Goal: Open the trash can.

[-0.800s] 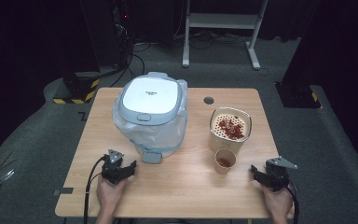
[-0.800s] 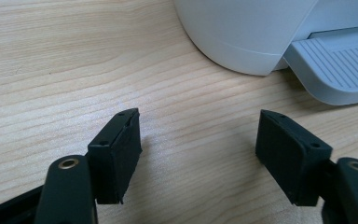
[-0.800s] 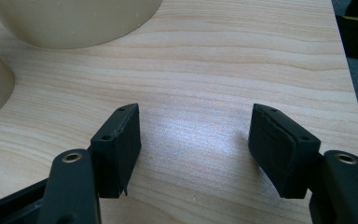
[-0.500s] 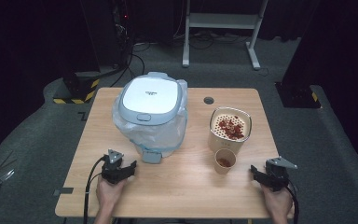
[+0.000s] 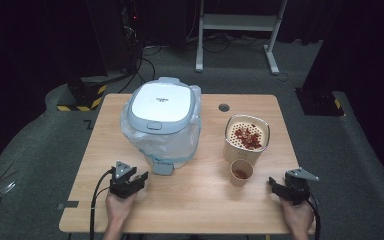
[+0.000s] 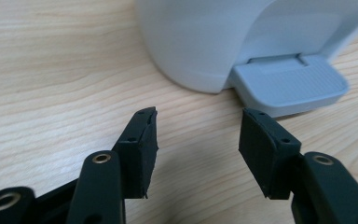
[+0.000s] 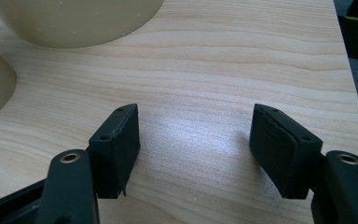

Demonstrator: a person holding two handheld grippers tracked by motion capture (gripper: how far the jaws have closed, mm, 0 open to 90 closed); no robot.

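So the biggest thing on the wooden counter (image 5: 190, 200) is a white rice cooker (image 5: 162, 112), lid closed, so can't see what's inside; it sits toward the back left with a clear plastic bag (image 5: 180, 142) draped around its body, and its grey front tab (image 5: 162, 167) pokes out at the base toward the near edge. To the right of it stands a beige tub (image 5: 246, 140) with a perforated top and a pile of reddish dried bits on it. Just in front of that tub, close enough that they might be touching, is a small paper cup (image 5: 241, 173) with a little of the same reddish stuff in the bottom. Left claw (image 5: 132, 182) is held low over the near left part of the counter, jaws spread wide apart with nothing between them; in the left gripper view it (image 6: 198, 140) points straight at the cooker's base and tab, near but not touching. Right claw (image 5: 277, 187) is at the near right edge, also wide open and empty, a bit right of the cup; in the right gripper view it (image 7: 193, 144) hovers over bare wood with the tub and the cup at the top left of that view, well clear of the jaws. Small round hole (image 5: 224, 107) in the counter behind the tub, and beyond the counter it's dark floor with cables and a white stand (image 5: 240, 30)
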